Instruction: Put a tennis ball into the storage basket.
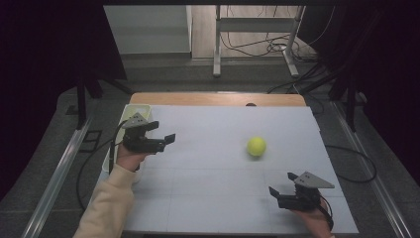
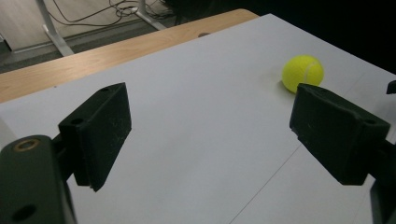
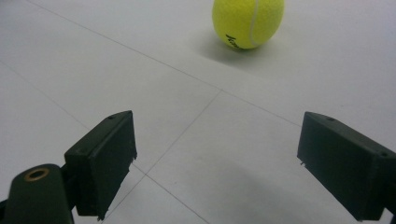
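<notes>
A lab: white-topped table (black curtains around), cables on the floor.

Dim room lying beyond the white-topped table, wooden edge showing at its far side, grey floor stretching back, metal desk legs standing there, cables trailing, dark curtains hanging at both sides.

Black two-finger left gripper, grey three-cornered top plate, brass-ringed screw hole, trailing cable, cream sleeve
</notes>
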